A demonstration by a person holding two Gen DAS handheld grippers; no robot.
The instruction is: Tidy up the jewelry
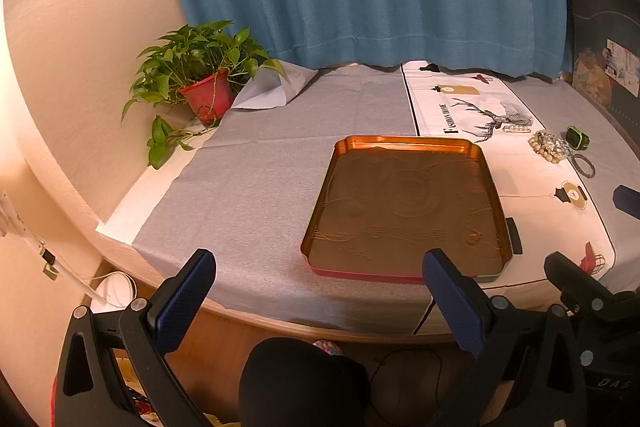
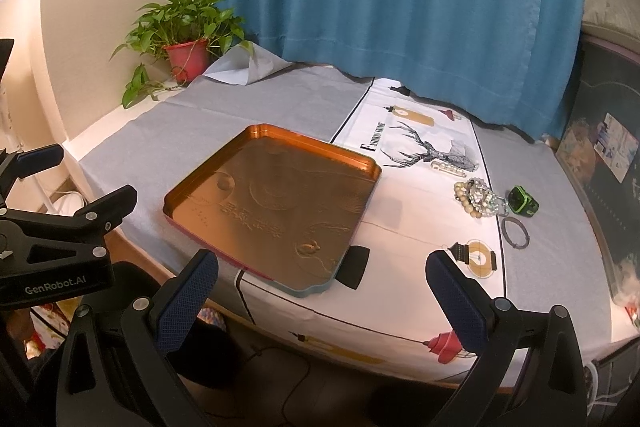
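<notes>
both claws, left (image 1: 320, 281) and right (image 2: 322, 281), wide and empty. beads (image 2: 478, 197) look light, floppy, slippery, so pinch a bunched strand, then tray (image 2: 256, 131).

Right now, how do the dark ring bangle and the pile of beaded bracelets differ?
The dark ring bangle is one plain, thin, flat hoop; the beaded bracelets are several pale strands heaped together. The bangle lies nearer the table's front edge, the beads farther back. Both rest outside the orange tray, to its right, untouched.

Black plastic gripper (image 2: 322, 277) frames, silver screws, blue textured pads (image 2: 188, 301), possibly rubber.
</notes>
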